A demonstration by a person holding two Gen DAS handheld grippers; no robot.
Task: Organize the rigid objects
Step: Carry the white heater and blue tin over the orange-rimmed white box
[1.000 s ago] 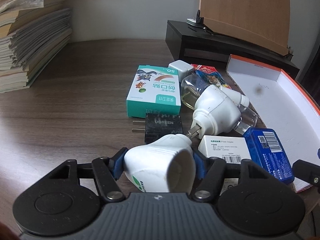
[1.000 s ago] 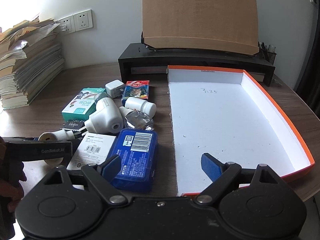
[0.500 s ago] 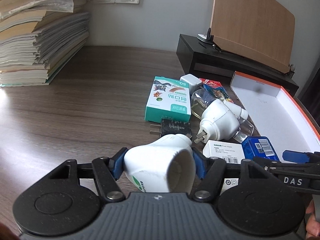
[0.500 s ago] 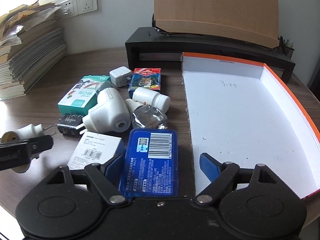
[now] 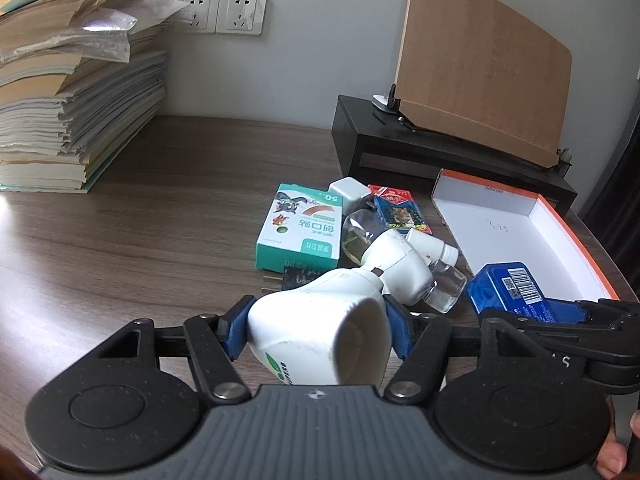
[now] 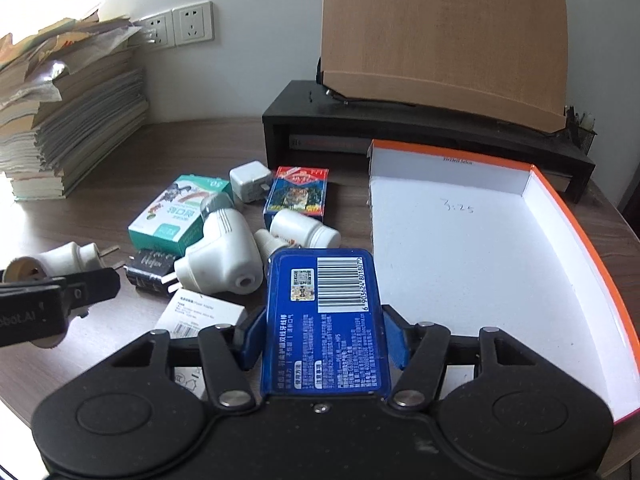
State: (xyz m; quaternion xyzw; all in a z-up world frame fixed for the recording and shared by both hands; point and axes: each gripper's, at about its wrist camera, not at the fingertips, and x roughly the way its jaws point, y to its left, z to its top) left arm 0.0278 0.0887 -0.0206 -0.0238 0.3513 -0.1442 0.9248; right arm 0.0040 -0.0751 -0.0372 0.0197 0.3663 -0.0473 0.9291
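- Here, a white plug-in heater [image 5: 320, 332] is held tight between the blue pads of the left gripper [image 5: 318, 330], up off the brown surface [image 5: 140, 248].
- A blue tin [image 6: 324, 316] with a barcode is seen between the pads of the right gripper [image 6: 322, 336]. The jaws have just been closing, and both pads are now pressed on the tin's sides.
- A white tray with an orange rim [image 6: 576, 240] is found just to the right of the blue tin, with "3:25" written inside.
- More things are left in a heap on the surface: a green box [image 6: 180, 216], a second white heater [image 6: 224, 256], a black charger [image 6: 150, 272], a white charger [image 6: 250, 180], a red card box [image 6: 298, 192] and a small white bottle [image 6: 304, 232].
- A tall stack of books [image 5: 72, 112] is seen far to the left.
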